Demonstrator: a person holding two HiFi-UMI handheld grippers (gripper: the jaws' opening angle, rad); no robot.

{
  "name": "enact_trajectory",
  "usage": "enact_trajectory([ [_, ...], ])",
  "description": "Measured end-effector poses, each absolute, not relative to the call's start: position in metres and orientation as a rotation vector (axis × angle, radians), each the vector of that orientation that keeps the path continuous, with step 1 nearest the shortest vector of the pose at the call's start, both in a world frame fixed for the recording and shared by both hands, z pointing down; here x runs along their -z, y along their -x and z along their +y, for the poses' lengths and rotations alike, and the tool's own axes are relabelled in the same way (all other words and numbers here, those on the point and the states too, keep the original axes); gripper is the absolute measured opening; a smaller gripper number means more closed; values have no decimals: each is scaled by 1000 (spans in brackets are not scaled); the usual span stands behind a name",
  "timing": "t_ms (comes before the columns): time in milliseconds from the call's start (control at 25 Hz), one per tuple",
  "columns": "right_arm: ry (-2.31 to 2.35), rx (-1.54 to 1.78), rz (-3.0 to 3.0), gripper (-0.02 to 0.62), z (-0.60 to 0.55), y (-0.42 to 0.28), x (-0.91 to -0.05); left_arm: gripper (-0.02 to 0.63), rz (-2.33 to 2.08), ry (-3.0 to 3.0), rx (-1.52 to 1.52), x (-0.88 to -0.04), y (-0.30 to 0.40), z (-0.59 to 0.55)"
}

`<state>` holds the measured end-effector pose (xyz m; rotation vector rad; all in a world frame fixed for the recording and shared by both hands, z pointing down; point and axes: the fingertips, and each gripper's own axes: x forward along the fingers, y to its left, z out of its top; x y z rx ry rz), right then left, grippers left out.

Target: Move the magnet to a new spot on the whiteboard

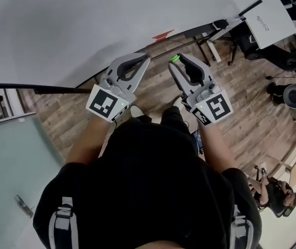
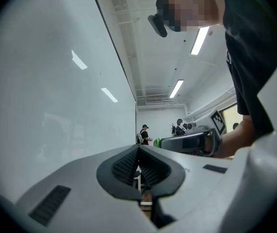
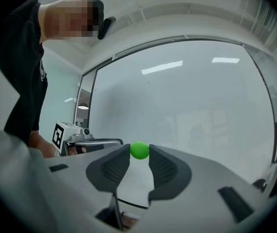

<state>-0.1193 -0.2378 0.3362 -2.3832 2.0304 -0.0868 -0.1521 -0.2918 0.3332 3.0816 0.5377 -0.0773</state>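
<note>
The magnet point(image 1: 174, 58) looks mostly hidden behind the right gripper point(image 1: 177, 62).

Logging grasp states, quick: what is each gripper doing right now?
Left gripper: closed, jaws together, nothing between them.
Right gripper: closed on the green magnet, held at the jaw tips.

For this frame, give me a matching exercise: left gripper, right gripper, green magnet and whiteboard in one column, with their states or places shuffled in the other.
Things:
1. left gripper
2. right gripper
3. green magnet
4. whiteboard

States or places:
A. pinched between two jaw tips
B. jaws together, nothing between them
C. broad pale surface, seen in both gripper views
D. jaws closed on a small round thing

Pairs: 1-B, 2-D, 3-A, 4-C.
</note>
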Motion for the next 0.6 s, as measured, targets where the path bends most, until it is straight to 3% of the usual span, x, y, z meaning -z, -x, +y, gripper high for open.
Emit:
enact_trajectory([
  [600, 2455, 24, 1929, 118, -158, 12, -330, 2, 597, -3101, 44, -331, 53, -219],
])
